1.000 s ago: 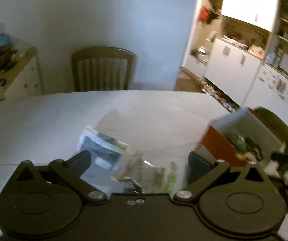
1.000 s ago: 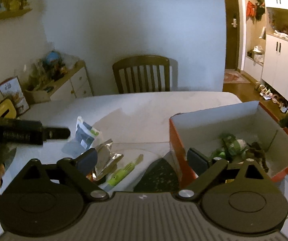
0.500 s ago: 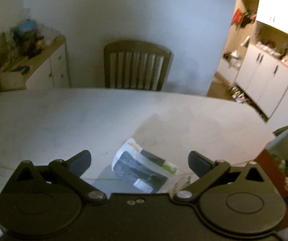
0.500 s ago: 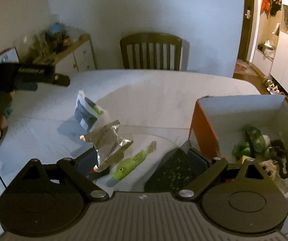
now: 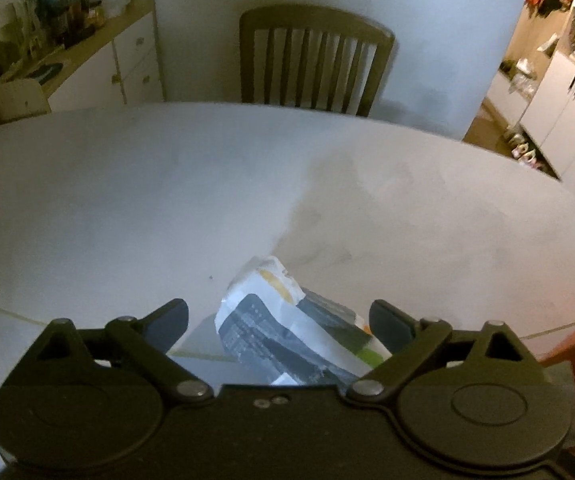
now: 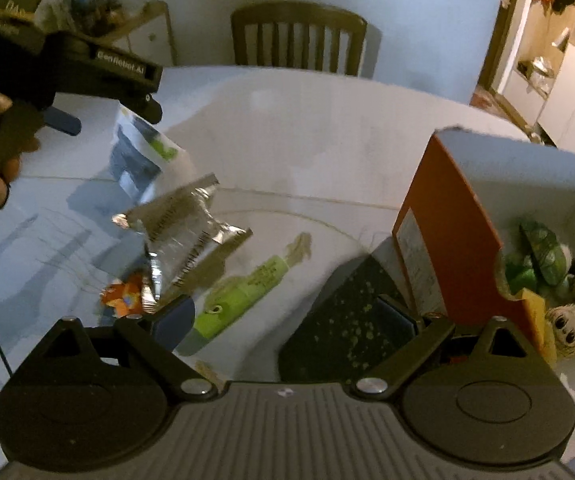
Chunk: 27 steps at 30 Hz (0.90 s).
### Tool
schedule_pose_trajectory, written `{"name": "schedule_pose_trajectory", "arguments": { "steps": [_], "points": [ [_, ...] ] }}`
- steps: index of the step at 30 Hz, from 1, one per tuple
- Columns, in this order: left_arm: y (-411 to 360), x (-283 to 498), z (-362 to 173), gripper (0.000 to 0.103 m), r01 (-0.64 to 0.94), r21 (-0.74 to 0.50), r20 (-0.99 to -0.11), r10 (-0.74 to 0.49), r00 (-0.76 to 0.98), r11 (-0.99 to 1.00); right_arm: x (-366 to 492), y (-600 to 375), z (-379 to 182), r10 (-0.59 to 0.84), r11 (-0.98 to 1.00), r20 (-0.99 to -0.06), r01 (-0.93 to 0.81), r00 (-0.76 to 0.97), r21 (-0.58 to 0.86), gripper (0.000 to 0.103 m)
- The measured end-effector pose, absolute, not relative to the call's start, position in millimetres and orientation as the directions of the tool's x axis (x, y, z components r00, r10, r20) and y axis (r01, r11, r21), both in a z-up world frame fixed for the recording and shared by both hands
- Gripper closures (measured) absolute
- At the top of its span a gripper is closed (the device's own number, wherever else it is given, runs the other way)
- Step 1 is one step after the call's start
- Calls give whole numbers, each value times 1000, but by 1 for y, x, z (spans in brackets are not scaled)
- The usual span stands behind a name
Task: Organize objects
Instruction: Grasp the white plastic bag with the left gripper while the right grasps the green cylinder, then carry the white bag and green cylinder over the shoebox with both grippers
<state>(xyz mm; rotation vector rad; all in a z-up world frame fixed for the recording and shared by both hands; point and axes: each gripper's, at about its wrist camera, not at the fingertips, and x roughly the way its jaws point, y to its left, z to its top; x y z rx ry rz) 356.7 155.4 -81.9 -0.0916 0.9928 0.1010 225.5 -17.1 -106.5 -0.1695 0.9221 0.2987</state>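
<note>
- Pouch: white-and-grey, on worktop, between left gripper fingers, spread, just narrowing, not pressing.
- Right gripper: fingers spread, empty, green tube between.
- Risk: slack pouch may slip sideways on closing.

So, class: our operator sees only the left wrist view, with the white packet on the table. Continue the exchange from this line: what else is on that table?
Observer: A crumpled foil wrapper sits beside your packet.
Operator: Anything else loose?
Observer: A green tube, nearer the box.
Operator: What's in the box?
Observer: A green soft toy and a small doll.
</note>
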Motion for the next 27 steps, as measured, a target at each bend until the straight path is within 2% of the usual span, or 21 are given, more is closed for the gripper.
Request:
{"name": "schedule_pose_trajectory", "arguments": {
  "steps": [6,9,12,14,23,25,27],
  "points": [
    [159,361,-103,8,-148,-20,-868,56,493,989,244,-11,-122,162,957,-824,-290,543,-3,7],
    [160,357,-110,14,-137,-6,-876,61,479,990,249,-5,-125,159,957,-827,-291,539,-6,7],
    [163,349,-116,17,-119,-2,-875,56,482,993,253,-2,-133,145,955,-839,-295,525,-19,12],
    [165,345,-120,25,-109,0,-878,52,475,994,254,-1,-136,141,955,-844,-297,518,-22,16],
    [169,336,-125,35,-72,-16,-866,22,499,997,255,0,-142,139,956,-843,-293,519,-23,43],
    [171,334,-125,42,-53,-52,-861,-18,508,997,255,0,-141,153,955,-842,-297,518,-9,52],
    [173,332,-125,50,-34,-74,-859,-46,511,997,256,0,-141,161,955,-843,-296,514,1,56]
  ]
}}
